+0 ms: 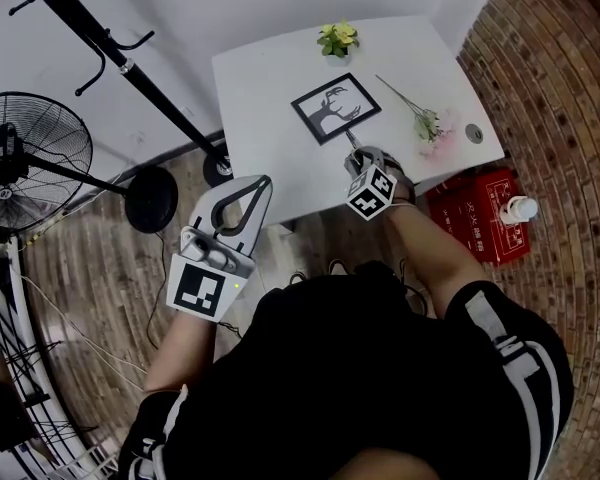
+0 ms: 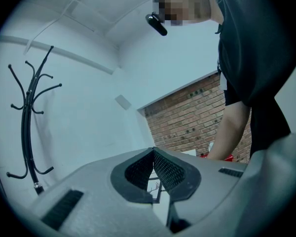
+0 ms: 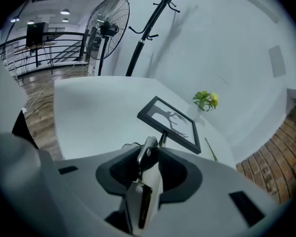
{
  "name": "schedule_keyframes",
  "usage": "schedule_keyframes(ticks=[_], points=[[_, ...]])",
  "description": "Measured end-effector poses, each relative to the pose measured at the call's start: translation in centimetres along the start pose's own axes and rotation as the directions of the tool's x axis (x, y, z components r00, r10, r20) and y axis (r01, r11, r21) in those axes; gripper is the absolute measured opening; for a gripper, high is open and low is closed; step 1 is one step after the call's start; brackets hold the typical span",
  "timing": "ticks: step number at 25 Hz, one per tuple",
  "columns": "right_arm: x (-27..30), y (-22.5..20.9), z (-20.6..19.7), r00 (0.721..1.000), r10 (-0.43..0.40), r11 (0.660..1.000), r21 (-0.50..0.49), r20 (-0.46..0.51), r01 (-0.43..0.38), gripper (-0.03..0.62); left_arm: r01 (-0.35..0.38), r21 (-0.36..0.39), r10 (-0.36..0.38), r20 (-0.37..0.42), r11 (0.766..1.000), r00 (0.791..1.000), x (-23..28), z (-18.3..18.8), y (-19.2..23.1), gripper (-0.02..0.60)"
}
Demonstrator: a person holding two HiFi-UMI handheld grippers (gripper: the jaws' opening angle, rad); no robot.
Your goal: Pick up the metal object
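Observation:
A slim silvery metal object (image 3: 148,151) stands between the jaws of my right gripper (image 3: 150,147), and both pads press on it. In the head view my right gripper (image 1: 358,154) is over the white table (image 1: 270,108), just in front of a black picture frame (image 1: 337,107), and the metal object (image 1: 352,140) pokes out toward the frame. The object's lower part is hidden by the jaws. My left gripper (image 1: 263,183) hangs off the table's near left corner with its fingertips together and nothing between them. In the left gripper view my left gripper (image 2: 153,152) points level.
On the table are a small yellow-green plant (image 1: 337,38) at the back and a pink flower stem (image 1: 420,118) at the right. A coat rack (image 1: 130,68) and a fan (image 1: 30,158) stand left of the table. A red crate (image 1: 485,213) sits on the floor to the right.

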State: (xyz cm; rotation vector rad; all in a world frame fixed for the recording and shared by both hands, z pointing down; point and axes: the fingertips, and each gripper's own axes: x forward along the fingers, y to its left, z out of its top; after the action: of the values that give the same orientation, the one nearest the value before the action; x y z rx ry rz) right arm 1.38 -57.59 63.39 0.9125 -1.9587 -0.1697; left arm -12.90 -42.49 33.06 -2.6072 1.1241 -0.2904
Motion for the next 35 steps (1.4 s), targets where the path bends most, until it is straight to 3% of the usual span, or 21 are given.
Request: schedule_keyframes(ticks=[8,13,16,21,24,26,29,35], points=[[-4.6,-3.3,2.5,0.987,-0.047,0.989,0.145,0.155,0.024,0.086,0.005,-0.001,-0.005,0.028,1.000,1.000,0.0,0.4,0.0,0.008],[-10.1,-5.3,5.9,0.940,-0.093,0.953,0.304,0.329,-0.012,0.086,0.017,0.007,-0.018,0.062,1.000,0.998,0.2,1.1,-0.2,0.008],[-14.5,-6.8,8.3,0.874,-0.128,0.917,0.391,0.469,-0.075,0.085,0.022,0.006,-0.022,0.096,1.000,0.995,0.5,1.8,-0.3,0.008],[-22.5,-8.8,11.5,0.709,-0.190,0.845,0.481,0.679,-0.234,0.086,0.028,0.008,-0.029,0.136,1.000,0.990,0.8,2.7,-0.5,0.008],[-26.9,-9.2,12.9,0.610,-0.220,0.841,0.465,0.762,-0.277,0.086,0.035,-0.001,-0.034,0.142,0.999,0.989,0.7,2.8,-0.4,0.008],[-29.1,-8.9,13.5,0.559,-0.222,0.848,0.441,0.799,-0.293,0.084,0.038,-0.012,-0.035,0.153,0.999,0.988,0.7,3.1,-0.4,0.008],[-31.1,-8.1,14.0,0.523,-0.226,0.861,0.419,0.822,-0.287,0.084,0.042,-0.019,-0.038,0.172,0.999,0.984,0.7,3.7,-0.5,0.008],[-32.7,-7.8,14.4,0.502,-0.243,0.866,0.418,0.830,-0.273,0.084,0.053,-0.014,-0.050,0.182,0.998,0.982,0.7,4.2,-0.7,0.008]])
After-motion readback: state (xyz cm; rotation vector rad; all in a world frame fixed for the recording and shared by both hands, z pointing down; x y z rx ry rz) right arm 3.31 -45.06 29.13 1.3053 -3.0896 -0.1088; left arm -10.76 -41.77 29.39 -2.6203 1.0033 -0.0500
